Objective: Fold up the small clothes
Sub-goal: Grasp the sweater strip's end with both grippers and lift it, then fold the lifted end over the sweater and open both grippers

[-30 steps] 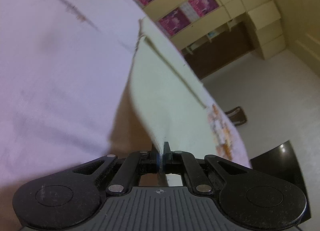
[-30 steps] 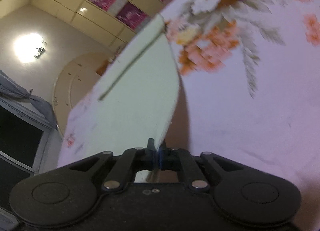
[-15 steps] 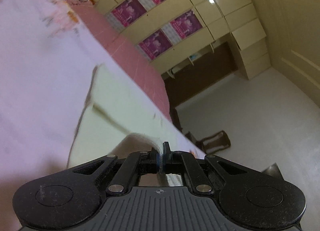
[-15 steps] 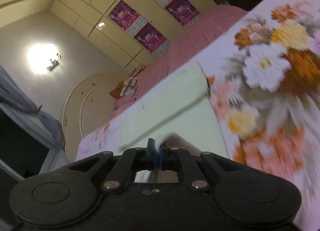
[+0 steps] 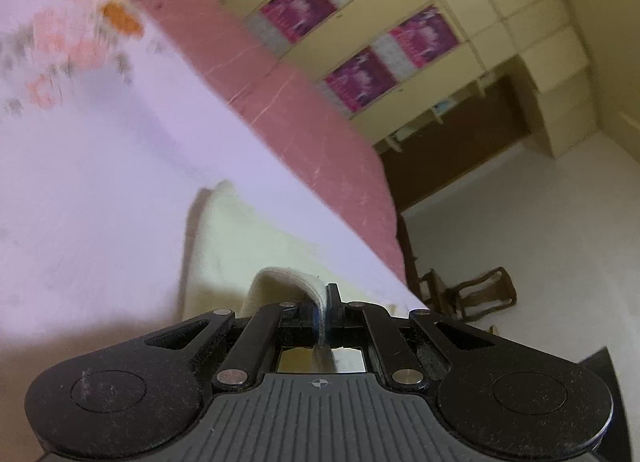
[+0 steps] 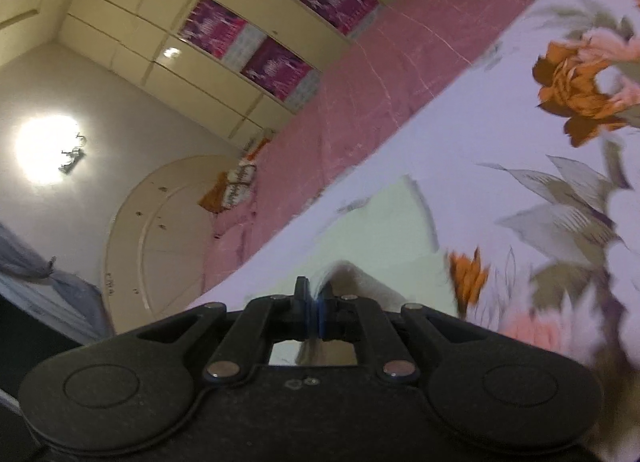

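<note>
The pale green garment (image 5: 224,246) lies on the bed, on the flowered sheet (image 5: 80,165), straight ahead of both grippers and a little below them. The left hand-held gripper (image 5: 322,316) has its jaws pressed together on a thick hem of this garment, which curls up in a small loop just before the fingers. The right hand-held gripper (image 6: 316,312) is closed in the same way on a thin edge of the cloth (image 6: 372,238).

From the pinched edge the garment runs away from the grippers toward the pink blanket (image 5: 304,109), so its free end is the side nearest to that blanket. Which axis of the garment is the long one I cannot tell, because it is blurred and partly hidden by the gripper bodies.

Neither hand seems nearer to the garment; both hold the same near border. I judge that the coming move depends on carrying this border toward the pink blanket, over the resting part, until it meets the far edge.
</note>
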Motion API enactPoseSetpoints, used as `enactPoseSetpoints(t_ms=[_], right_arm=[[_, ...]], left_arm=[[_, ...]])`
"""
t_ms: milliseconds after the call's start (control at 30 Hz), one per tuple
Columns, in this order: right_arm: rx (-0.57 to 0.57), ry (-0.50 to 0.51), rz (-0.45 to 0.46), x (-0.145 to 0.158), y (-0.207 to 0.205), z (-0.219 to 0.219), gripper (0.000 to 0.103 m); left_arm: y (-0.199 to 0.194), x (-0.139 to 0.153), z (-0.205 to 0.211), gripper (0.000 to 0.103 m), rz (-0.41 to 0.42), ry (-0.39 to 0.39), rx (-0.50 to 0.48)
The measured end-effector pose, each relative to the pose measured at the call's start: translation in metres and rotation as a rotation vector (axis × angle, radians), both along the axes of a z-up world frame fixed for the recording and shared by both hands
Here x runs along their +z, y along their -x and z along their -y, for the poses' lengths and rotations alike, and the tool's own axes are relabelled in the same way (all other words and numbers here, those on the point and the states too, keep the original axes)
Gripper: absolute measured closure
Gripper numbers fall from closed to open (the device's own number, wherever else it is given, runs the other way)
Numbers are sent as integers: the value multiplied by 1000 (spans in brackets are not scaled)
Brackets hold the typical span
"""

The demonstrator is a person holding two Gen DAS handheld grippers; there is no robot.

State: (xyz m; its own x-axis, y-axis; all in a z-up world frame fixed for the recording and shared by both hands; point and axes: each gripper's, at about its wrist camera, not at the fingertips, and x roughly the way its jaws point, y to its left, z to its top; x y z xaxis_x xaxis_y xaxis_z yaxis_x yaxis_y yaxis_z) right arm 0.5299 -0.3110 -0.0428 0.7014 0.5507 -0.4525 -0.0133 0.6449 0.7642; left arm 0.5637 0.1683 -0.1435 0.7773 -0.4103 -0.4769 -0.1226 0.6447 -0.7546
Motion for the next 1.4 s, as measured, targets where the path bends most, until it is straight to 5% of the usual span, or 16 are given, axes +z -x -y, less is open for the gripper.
enactPoseSetpoints(t_ms=[167, 200, 267, 333, 400, 467, 667, 800, 967, 1133, 1200, 1267, 1400], right_arm=[[-3, -25, -51, -37, -39, 1, 89], [-15, -6, -21, -37, -37, 1, 86], [-44, -8, 43, -32, -30, 2, 64], [-73, 11, 98, -27, -23, 5, 53], [-40, 66, 129, -21, -23, 3, 63], [1, 141, 160, -13, -24, -5, 69], [80, 372, 203, 1, -29, -37, 65], [85, 532, 195, 1, -38, -60, 66], [54, 480, 222, 3, -29, -56, 67], [115, 504, 199, -4, -34, -55, 67], [119, 509, 196, -6, -36, -58, 69], [134, 528, 192, -6, -38, -64, 92], [155, 617, 229, -3, -32, -75, 98]], left_arm=[[-20, -14, -9, 94, -7, -5, 41], [-19, -12, -11, 60, 10, -18, 45], [-15, -5, -15, 13, 54, -79, 84], [-18, 0, -17, 21, 86, -132, 55], [-24, 4, -12, 48, 89, -197, -8], [-30, 8, -3, 49, 93, -273, -64], [-47, 8, 21, 49, 77, -447, -174], [-61, 16, 24, 49, 53, -475, -103], [-48, 30, 24, 49, 143, -488, -106], [-52, 18, 42, 49, 90, -564, -212], [-52, 15, 53, 79, 63, -613, -249], [-48, 19, 60, 91, 68, -637, -261], [-36, 33, 55, 98, 128, -636, -201]])
